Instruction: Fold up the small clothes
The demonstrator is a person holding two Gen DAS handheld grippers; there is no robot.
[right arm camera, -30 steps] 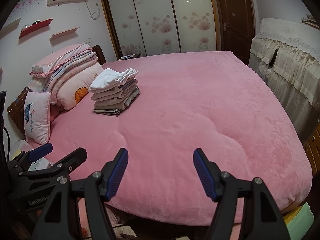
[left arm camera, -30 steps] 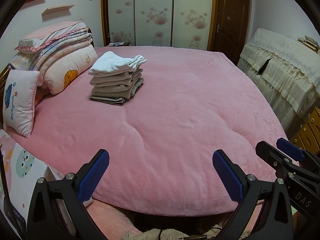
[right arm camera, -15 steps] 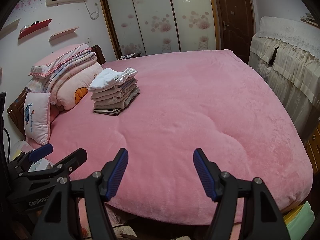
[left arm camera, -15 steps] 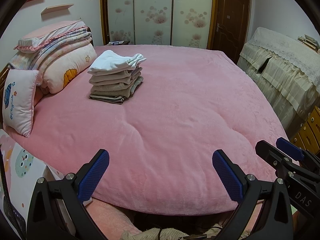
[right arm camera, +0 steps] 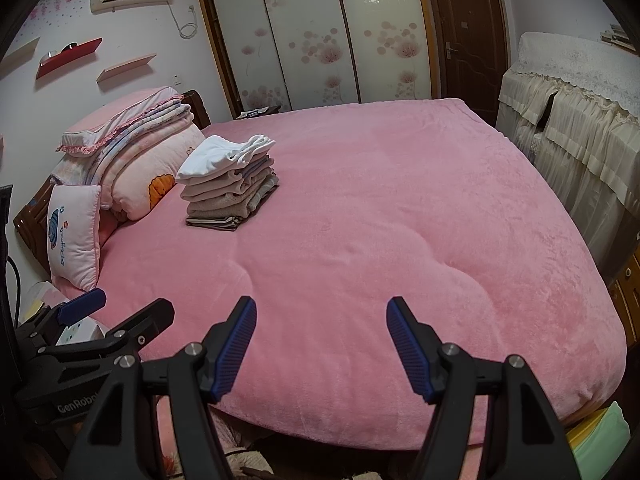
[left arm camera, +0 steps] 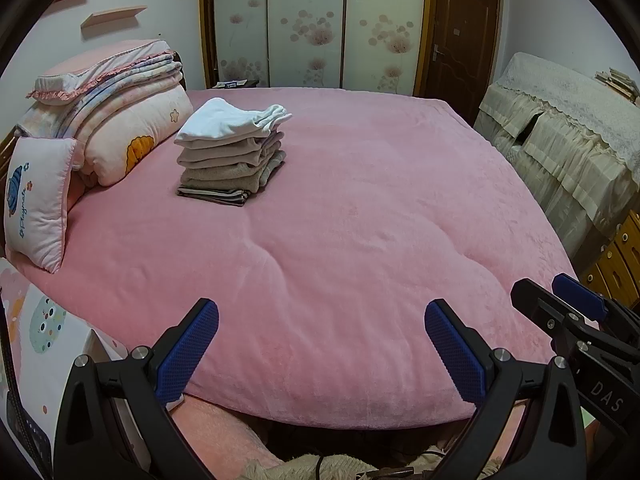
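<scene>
My left gripper (left arm camera: 320,352) is a black plastic frame with triangular cut-outs, silver screw heads at the joints and blue cross-hatched pads (left arm camera: 188,352) on its fingers. My right gripper (right arm camera: 321,346) is built the same, with blue ribbed pads (right arm camera: 236,348). White lettering reads "DAS" on one body and "GenRobo" on the other.

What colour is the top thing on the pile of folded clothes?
White. The top garment shows best in the left wrist view, sitting on beige and brown ones.
</scene>
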